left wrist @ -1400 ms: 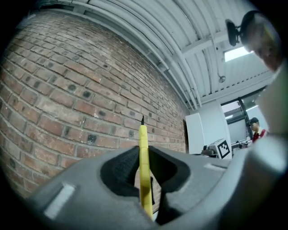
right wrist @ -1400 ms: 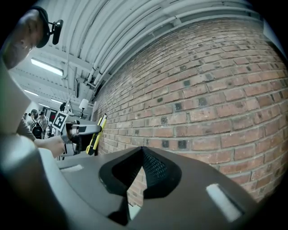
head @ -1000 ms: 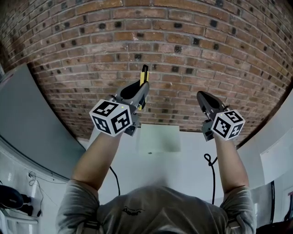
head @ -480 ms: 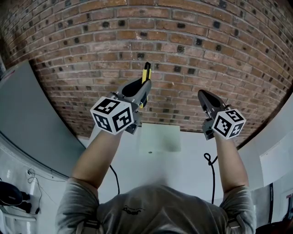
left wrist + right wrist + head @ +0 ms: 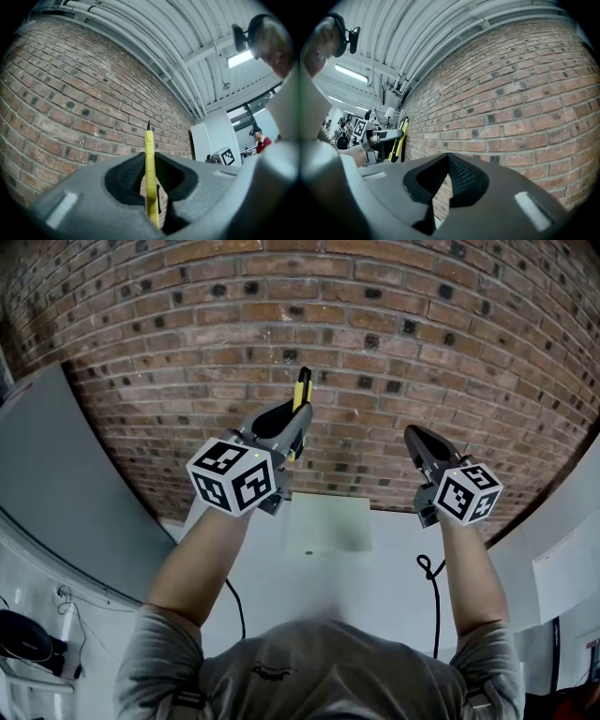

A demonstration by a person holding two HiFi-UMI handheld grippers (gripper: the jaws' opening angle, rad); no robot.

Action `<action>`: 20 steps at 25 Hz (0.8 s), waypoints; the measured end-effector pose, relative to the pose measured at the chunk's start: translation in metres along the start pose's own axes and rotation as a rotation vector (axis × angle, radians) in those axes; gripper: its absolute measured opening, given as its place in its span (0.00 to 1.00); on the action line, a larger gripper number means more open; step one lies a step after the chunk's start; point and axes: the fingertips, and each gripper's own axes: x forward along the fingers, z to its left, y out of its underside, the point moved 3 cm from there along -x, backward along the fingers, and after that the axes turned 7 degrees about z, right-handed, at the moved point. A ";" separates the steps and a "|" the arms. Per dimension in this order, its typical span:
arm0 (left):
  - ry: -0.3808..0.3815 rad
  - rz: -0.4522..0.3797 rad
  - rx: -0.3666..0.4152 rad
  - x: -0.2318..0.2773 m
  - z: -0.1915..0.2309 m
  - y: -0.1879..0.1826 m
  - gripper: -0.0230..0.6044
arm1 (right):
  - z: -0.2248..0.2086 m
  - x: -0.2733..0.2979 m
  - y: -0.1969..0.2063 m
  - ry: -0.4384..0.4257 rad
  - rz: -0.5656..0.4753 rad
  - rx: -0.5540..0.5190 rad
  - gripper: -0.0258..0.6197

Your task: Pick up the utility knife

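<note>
A yellow utility knife [image 5: 149, 173] with a black tip stands upright between the jaws of my left gripper [image 5: 149, 161], which is shut on it. In the head view the left gripper [image 5: 286, 418] is raised toward the brick wall with the knife [image 5: 300, 392] sticking up out of it. The right gripper view also catches the knife [image 5: 399, 139] far to the left. My right gripper [image 5: 419, 442] is held up at the same height on the right. Its jaws [image 5: 449, 161] meet at the tips with nothing between them.
A red brick wall [image 5: 394, 324] fills the view ahead of both grippers. A white table [image 5: 328, 568] lies below, with a pale square pad [image 5: 325, 523] on it. A grey panel [image 5: 66, 474] stands at the left. A black cable [image 5: 429, 577] hangs by the right arm.
Both grippers have tilted up slightly, so more ceiling shows in the gripper views. The left gripper has risen a little with the knife still held in it.
</note>
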 end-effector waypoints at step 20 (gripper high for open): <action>0.005 -0.003 0.009 0.002 -0.002 -0.002 0.13 | 0.001 0.005 0.004 -0.008 0.016 -0.013 0.05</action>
